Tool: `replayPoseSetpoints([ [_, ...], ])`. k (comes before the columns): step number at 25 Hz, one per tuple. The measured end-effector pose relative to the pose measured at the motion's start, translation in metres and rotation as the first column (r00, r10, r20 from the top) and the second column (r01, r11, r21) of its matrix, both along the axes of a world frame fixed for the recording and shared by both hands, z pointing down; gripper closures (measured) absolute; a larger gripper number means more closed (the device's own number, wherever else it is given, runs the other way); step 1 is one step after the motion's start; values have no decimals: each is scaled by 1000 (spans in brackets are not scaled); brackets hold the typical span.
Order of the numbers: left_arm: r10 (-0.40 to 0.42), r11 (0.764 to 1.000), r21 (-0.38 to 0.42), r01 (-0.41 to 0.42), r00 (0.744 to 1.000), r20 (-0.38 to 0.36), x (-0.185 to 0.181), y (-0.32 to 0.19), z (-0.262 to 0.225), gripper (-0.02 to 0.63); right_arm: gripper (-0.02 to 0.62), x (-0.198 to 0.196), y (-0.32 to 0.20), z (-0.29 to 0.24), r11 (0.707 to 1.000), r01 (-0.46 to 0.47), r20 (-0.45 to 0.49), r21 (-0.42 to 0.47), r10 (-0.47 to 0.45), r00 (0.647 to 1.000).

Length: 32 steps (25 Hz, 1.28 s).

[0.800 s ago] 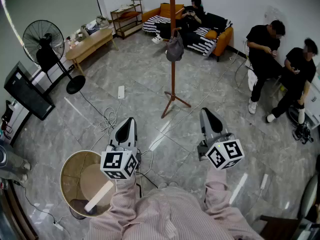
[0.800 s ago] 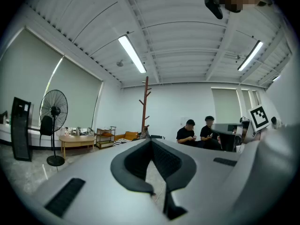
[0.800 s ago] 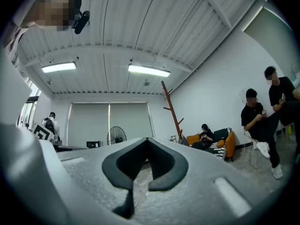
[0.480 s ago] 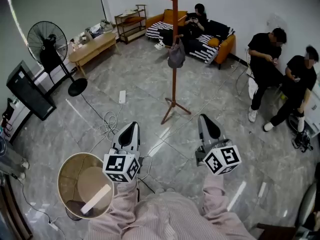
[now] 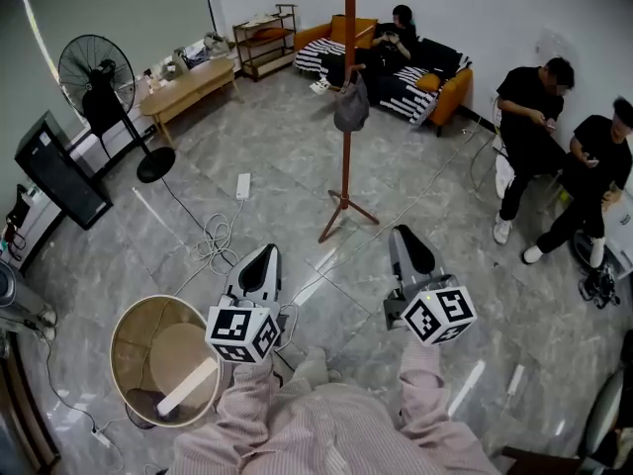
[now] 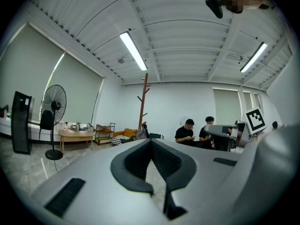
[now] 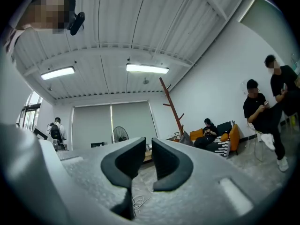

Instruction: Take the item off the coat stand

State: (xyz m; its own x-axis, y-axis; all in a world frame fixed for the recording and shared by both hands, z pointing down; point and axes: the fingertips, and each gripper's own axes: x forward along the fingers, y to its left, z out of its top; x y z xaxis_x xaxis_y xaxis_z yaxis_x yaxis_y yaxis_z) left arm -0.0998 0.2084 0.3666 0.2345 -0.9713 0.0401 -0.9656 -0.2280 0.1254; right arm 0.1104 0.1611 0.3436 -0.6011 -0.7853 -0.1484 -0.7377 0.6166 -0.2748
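Grey bag [image 5: 350, 107] hangs from the wooden stand [image 5: 345, 166], well ahead of you across the floor. Your left claw [image 5: 264, 253] is closed and empty. Your right claw [image 5: 405, 236] is narrowly parted and empty.

Left gripper [image 5: 265, 253] jaws together; right gripper [image 5: 406, 236] jaws slightly apart, empty.

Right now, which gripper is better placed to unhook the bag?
Right, probably: the right gripper has jaws slightly apart, the left gripper shut. Both are far from the bag.
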Motion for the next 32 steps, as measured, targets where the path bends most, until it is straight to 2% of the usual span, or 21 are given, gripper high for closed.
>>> replayPoseSetpoints([
  [4,-5,1000,-10,5,1000,2,0,-13,5,607,562,1,-16,7,1000,-7,-1,-13,7,1000],
  [8,2,1000,-14,-2,1000,-4,-2,-35,11,607,518,1,-38,16,999,-35,-5,-24,35,999],
  [15,12,1000,-21,-13,1000,-26,-5,-103,18,607,453,-1,-104,29,998,-46,-2,-51,46,999],
  [21,49,999,-11,-50,998,-39,-11,-176,18,607,443,-3,-173,32,992,-112,-6,-50,112,994],
  [26,67,998,-8,-67,997,-25,-16,-243,16,607,442,-10,-234,28,991,-127,-3,-38,127,992],
  [32,95,995,5,-95,995,-21,-26,-298,16,607,442,-20,-283,28,986,-164,10,-17,165,986],
])
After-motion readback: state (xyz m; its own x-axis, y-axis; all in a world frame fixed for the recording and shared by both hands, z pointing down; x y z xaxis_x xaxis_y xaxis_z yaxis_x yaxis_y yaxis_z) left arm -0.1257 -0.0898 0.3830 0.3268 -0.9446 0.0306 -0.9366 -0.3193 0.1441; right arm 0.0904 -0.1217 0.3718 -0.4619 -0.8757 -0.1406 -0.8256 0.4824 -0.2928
